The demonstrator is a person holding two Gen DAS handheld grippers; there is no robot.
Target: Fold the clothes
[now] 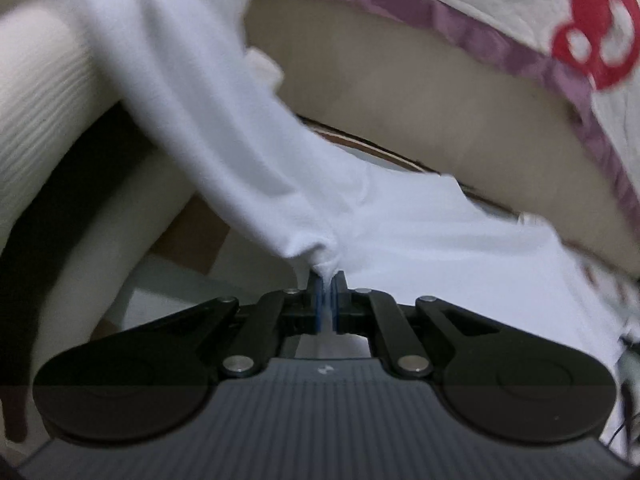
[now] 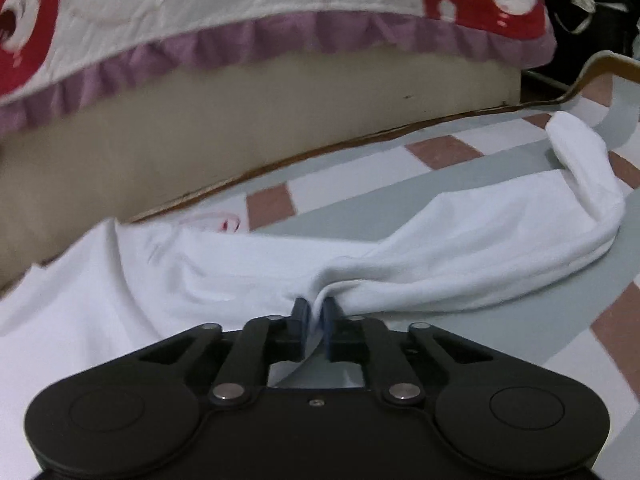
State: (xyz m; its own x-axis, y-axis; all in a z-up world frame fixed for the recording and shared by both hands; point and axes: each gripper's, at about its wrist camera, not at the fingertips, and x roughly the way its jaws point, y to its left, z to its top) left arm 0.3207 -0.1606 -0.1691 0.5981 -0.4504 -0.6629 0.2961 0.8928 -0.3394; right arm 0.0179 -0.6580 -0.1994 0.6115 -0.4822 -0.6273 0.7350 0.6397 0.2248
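On the floor by the bed, your left gripper [image 1: 327, 280] & right gripper [image 2: 316, 308] both pinch the white shirt [image 2: 248, 264] w/ thin bites—a tug could slip it.

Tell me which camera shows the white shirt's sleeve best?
The right wrist view: the sleeve lies stretched across the checked floor, its cuff end visible. The left wrist view shows only blurred white shirt cloth hanging from the left tongs, no clear sleeve.

Soft dim indoor light, motion blur, fisheye-warped edges.
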